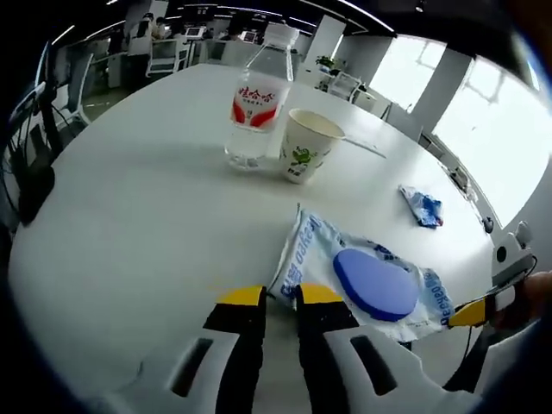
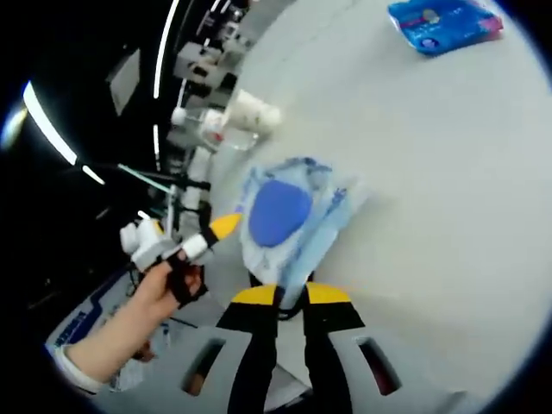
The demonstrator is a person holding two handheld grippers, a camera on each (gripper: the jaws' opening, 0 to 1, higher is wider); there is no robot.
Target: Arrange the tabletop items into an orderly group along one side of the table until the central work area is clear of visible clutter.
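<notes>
Wet-wipes packet [image 1: 362,276]: a pale blue soft pack with a round blue lid [image 1: 373,283], seen lying on the white table [image 1: 129,216], pinched at two opposite edges.
Left gripper [image 1: 281,296]: jaws are nearly closed, with a corner of the packet caught between the yellow tips.
Right gripper [image 2: 280,295]: jaws are likewise drawn almost together on the packet's other edge; a hand [image 2: 168,280] is seen holding the left gripper from that side.
Other items: a water bottle [image 1: 257,103] and a paper cup [image 1: 306,145] are stood just beside each other farther back; a small blue sachet [image 1: 423,207] is left lying apart toward the window side.
Risk: the thin film could be torn or slipped from one gripper if the two are pulled apart; the bottle and cup could be knocked over if the packet is swept into them.
Surface: smooth, glossy and white, so sliding is judged easy.
Room: an open office with chairs, desks and large bright windows.
</notes>
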